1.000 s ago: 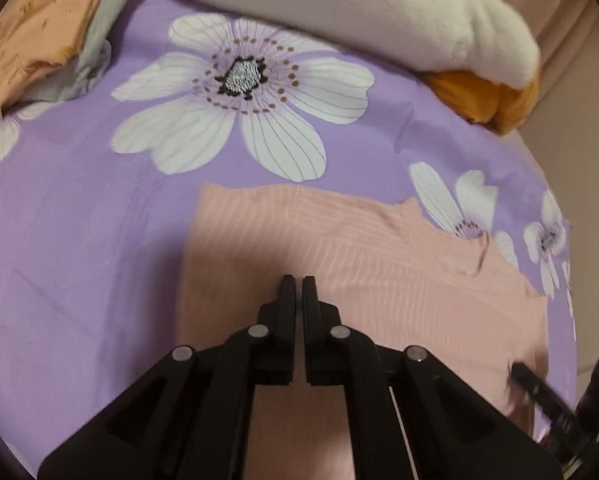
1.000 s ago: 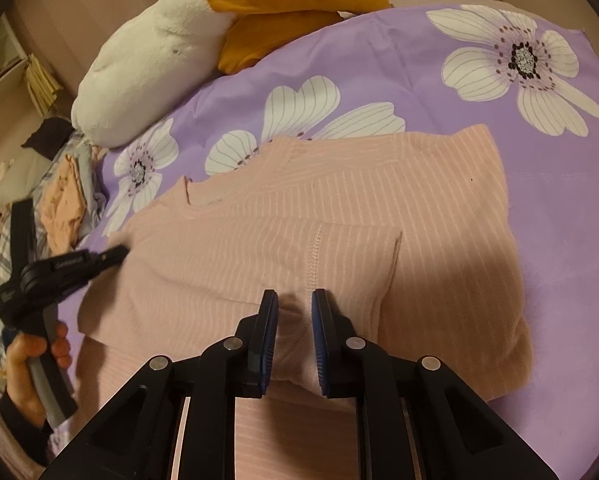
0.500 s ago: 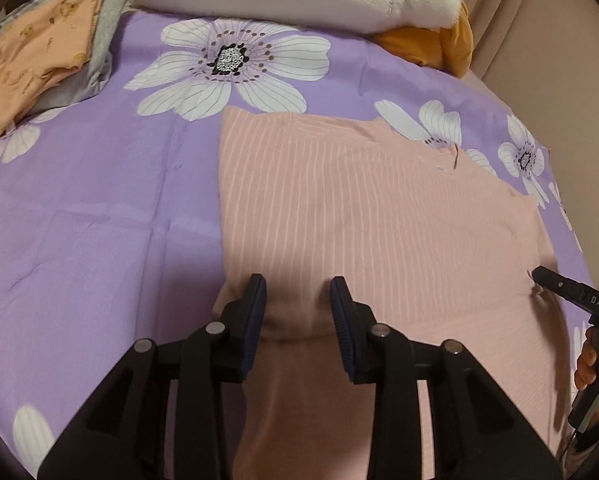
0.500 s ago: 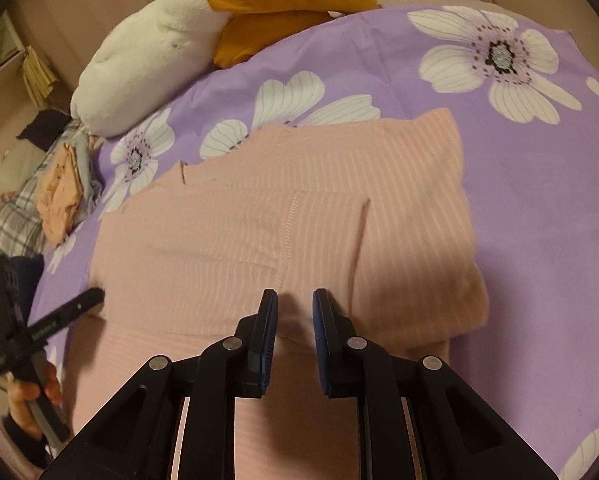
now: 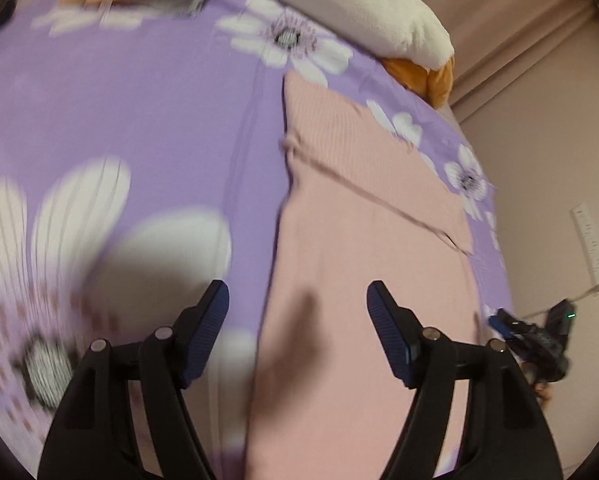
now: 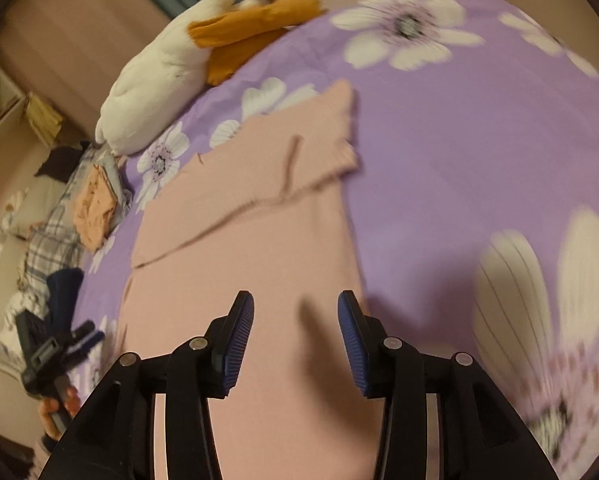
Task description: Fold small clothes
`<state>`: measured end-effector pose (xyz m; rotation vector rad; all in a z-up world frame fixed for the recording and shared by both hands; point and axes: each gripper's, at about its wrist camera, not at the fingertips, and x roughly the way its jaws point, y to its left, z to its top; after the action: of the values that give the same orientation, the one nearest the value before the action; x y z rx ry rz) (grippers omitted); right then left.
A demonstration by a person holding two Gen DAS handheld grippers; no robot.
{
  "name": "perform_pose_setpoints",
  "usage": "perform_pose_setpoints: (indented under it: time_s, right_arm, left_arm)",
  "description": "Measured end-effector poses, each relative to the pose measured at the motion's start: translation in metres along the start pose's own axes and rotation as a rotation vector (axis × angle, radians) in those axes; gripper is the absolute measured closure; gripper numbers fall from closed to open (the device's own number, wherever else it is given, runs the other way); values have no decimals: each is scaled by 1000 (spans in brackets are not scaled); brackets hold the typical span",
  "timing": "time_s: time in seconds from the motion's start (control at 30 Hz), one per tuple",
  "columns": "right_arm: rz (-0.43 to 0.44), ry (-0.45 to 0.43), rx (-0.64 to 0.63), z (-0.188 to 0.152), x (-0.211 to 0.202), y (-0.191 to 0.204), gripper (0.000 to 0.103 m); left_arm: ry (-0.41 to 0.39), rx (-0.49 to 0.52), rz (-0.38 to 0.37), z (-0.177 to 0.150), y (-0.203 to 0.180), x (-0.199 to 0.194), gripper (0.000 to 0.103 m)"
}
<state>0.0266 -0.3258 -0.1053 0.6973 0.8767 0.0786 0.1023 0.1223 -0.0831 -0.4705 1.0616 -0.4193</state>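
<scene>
Currently both my grippers hang above the bed, holding nothing. Left gripper (image 5: 297, 300) has its jaws spread wide, over the left edge of the pink ribbed top (image 5: 359, 280). Right gripper (image 6: 295, 312) is parted too, somewhat narrower, over the near part of the same top (image 6: 251, 264). It lies flat on the purple flowered sheet (image 6: 439, 128), sleeves folded in across the body. White and orange plush toy (image 6: 171, 68) sits at the sheet's far edge, well apart.
</scene>
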Motion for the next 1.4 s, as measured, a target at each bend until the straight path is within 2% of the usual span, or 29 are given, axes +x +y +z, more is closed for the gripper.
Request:
perform_pose_setpoints:
  time_s: [0.2, 0.47, 0.7, 1.03, 1.17, 1.23, 1.3, 1.4]
  right_arm:
    - [39, 41, 135, -34, -16, -35, 60]
    - [159, 114, 193, -71, -19, -39, 60]
    - [208, 155, 199, -93, -27, -40, 60]
    - [211, 193, 151, -109, -27, -24, 60]
    - [222, 185, 160, -107, -23, -24, 60]
    - [232, 175, 161, -108, -22, -24, 60]
    - [240, 158, 159, -107, -20, -23, 60]
    - [256, 138, 164, -106, -17, -22, 60]
  left_arm:
    - [53, -40, -76, -44, 1, -5, 31]
    - [79, -55, -146, -77, -5, -14, 31]
    - [114, -34, -178, -98, -7, -23, 32]
    - [117, -51, -205, -105, -9, -23, 34]
    - [108, -57, -191, -101, -9, -18, 39]
    - [105, -58, -175, -98, -9, -15, 48]
    - [107, -51, -153, -97, -8, -13, 66]
    - [116, -75, -138, -96, -2, -9, 84]
